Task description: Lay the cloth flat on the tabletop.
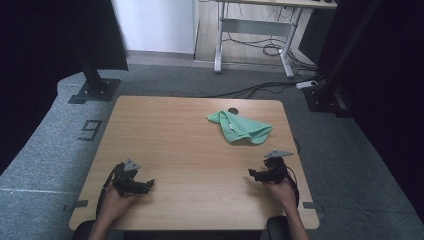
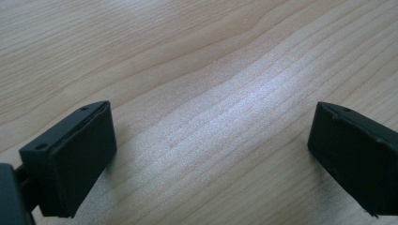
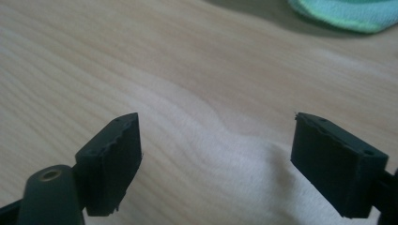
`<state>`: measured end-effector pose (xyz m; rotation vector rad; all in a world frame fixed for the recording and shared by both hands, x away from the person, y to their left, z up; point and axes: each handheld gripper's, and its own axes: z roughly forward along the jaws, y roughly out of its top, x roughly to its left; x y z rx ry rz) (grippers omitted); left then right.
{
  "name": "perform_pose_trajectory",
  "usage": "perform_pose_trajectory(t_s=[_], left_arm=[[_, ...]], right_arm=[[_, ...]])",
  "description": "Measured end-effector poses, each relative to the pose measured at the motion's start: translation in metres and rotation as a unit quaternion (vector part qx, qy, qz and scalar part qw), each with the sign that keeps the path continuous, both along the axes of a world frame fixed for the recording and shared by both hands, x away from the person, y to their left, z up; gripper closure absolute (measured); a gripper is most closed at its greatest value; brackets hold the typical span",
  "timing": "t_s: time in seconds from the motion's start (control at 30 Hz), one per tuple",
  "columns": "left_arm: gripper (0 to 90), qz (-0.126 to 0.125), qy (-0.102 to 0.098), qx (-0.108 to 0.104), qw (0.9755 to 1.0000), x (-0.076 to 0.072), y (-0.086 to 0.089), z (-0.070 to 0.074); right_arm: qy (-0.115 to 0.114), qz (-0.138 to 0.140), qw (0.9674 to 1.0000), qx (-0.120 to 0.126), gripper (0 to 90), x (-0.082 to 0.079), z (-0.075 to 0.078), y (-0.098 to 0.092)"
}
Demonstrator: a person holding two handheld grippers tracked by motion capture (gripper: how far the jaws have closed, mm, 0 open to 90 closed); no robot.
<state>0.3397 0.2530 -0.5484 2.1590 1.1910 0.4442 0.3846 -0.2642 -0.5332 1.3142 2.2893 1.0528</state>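
A crumpled green cloth [image 1: 240, 126] lies on the far right part of the wooden table [image 1: 190, 150]; its edge [image 3: 342, 13] appears at the top of the right gripper view. My left gripper [image 1: 149, 185] rests near the front left of the table, held by a hand, jaws pointing right. In its own view the left gripper [image 2: 211, 140] is open over bare wood. My right gripper [image 1: 251, 173] sits near the front right, jaws pointing left, well short of the cloth. The right gripper [image 3: 216, 150] stands open with nothing between its jaws.
A dark round hole [image 1: 233, 110] sits in the tabletop just behind the cloth. Black frame posts [image 1: 92, 75] stand on the grey carpet at both far corners. A white desk frame [image 1: 255, 30] and cables [image 1: 260, 87] lie beyond the table.
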Motion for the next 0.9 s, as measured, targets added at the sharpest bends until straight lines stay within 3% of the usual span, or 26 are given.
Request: perform_pose_trajectory(t_s=[0.4, 0.9], left_arm=[[1.1, 0.000, 0.000, 0.000, 1.0000, 0.000, 0.000, 0.000], [1.2, 0.001, 0.000, 0.000, 1.0000, 0.000, 0.000, 0.000]], right_arm=[[-0.013, -0.008, 0.9999, 0.007, 31.4, 0.025, 0.010, 0.002], [-0.024, -0.016, 0.9996, -0.001, 33.3, 0.059, 0.024, 0.006]])
